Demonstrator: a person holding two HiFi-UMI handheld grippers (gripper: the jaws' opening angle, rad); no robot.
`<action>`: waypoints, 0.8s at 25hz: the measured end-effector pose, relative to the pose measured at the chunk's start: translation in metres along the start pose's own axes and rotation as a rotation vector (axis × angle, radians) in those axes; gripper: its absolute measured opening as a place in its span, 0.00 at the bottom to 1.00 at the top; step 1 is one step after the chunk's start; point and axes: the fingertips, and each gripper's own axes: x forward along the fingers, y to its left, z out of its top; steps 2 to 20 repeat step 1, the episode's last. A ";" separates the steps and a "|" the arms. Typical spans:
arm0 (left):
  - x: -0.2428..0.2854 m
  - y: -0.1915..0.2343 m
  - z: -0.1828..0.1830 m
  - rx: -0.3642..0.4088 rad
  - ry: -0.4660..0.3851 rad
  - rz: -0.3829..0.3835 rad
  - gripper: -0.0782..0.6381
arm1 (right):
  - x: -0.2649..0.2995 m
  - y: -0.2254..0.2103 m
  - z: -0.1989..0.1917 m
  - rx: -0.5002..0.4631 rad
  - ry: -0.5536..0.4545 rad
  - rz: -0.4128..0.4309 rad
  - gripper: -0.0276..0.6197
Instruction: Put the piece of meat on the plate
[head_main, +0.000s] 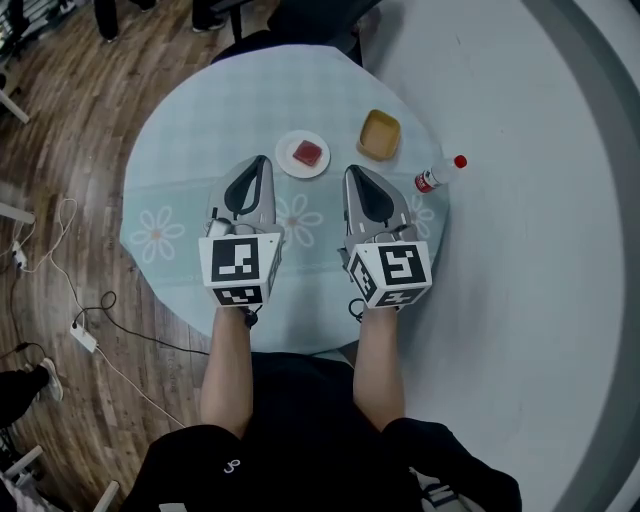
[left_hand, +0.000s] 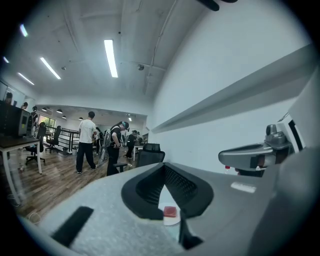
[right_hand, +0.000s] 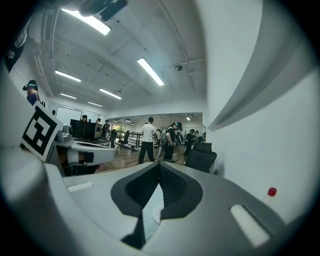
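Round table (head_main: 180, 150), pale check cloth w/ flower prints. It stands half on wood floor (head_main: 60, 120) and half on smooth grey floor. Cables and a power strip (head_main: 83, 338) trail on the wood by the table's left edge. A black office chair (left_hand: 150, 155) is pushed up at the far edge. It's an open office w/ strip lights (left_hand: 110, 57) overhead, and a few people (left_hand: 86, 142) stand about well behind the table.

The piece of meat (head_main: 307, 154) is a small red block, roughly square w/ a flat top. It lies in the middle of a white plate (head_main: 285, 165) toward the table's far edge. A tan square bowl (head_main: 379, 134) sits just right of the plate, apart from it. A clear bottle w/ red cap (head_main: 438, 176) lies on its side at the right edge.

The person holds both grippers level over the table's middle, side by side, marker cubes toward the near edge. The left gripper (head_main: 262, 160) has its jaws closed tip to tip w/ nothing between them. Its tip is just left of the plate's near rim and, as far as I can tell, not touching. The right gripper (head_main: 351, 171) is also closed and empty, its tip near the plate's right side and short of the bowl. From the left gripper view, meat and plate show just past the closed tips.
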 end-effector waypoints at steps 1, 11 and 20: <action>0.000 -0.001 -0.002 -0.002 0.003 0.000 0.10 | 0.000 -0.001 0.000 0.000 -0.002 0.001 0.06; 0.000 -0.001 -0.002 -0.002 0.003 0.000 0.10 | 0.000 -0.001 0.000 0.000 -0.002 0.001 0.06; 0.000 -0.001 -0.002 -0.002 0.003 0.000 0.10 | 0.000 -0.001 0.000 0.000 -0.002 0.001 0.06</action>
